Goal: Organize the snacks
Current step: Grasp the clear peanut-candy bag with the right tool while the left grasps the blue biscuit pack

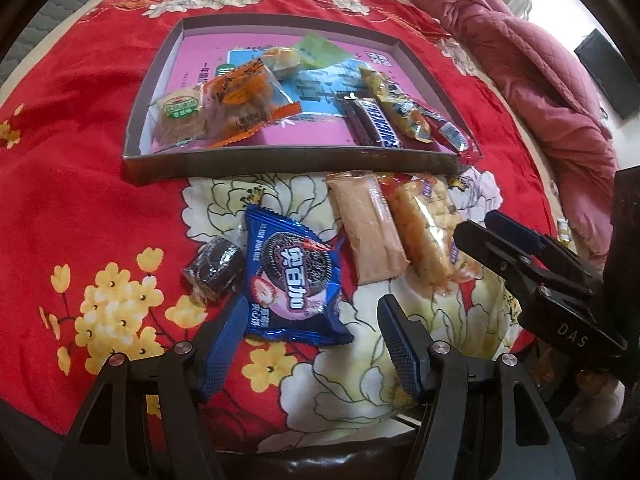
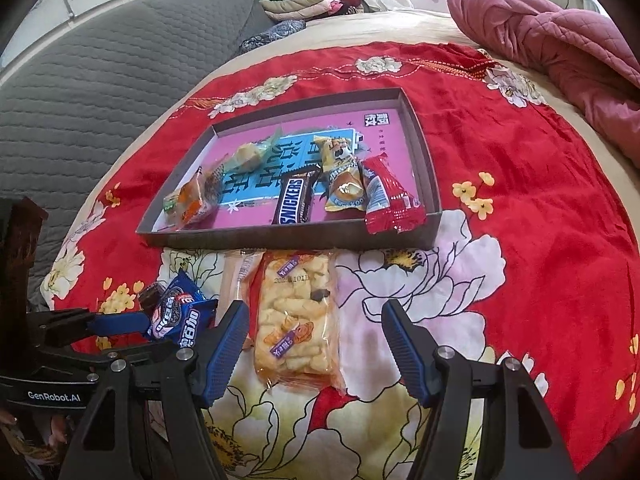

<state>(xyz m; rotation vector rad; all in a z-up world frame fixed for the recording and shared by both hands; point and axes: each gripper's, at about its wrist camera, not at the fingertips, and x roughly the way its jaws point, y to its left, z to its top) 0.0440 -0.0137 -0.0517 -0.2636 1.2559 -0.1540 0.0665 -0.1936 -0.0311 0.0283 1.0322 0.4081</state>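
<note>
Four snacks lie outside the shallow grey cardboard box lid w/ pink printed floor, on the red floral bedspread, just in front of its near wall: blue foil sandwich-cookie packet, small dark cookie in clear wrap at its left, tan wafer bar in clear wrap, and clear-wrapped puffed rice cracker slab. Already in the lid: brown Snickers bar, red wrapper overhanging the near wall, yellow packet, orange-wrapped cakes etc.

Handling (judgement): all look light. Film wraps are slick and crinkly, will slide between pads if pinched only at the crimped end. Rice slab prob brittle, crumbles under hard squeeze; take it across the short width near mid, gentle close. Blue packet is puffy, cookie inside can crack; grip across body, not the loose seam. Wafer bar stiff-ish, same mid-width grip.

Left gripper: jaws wide apart, nothing held, low over the bedspread, blue packet's near end sits between the fingers, no clear contact. Pointed toward the lid.

Right gripper: jaws wide apart, empty, straddling the near half of the rice slab, angled down and forward; can't tell if pads touch the wrap. The two grippers sit side by side, near each other.
</note>
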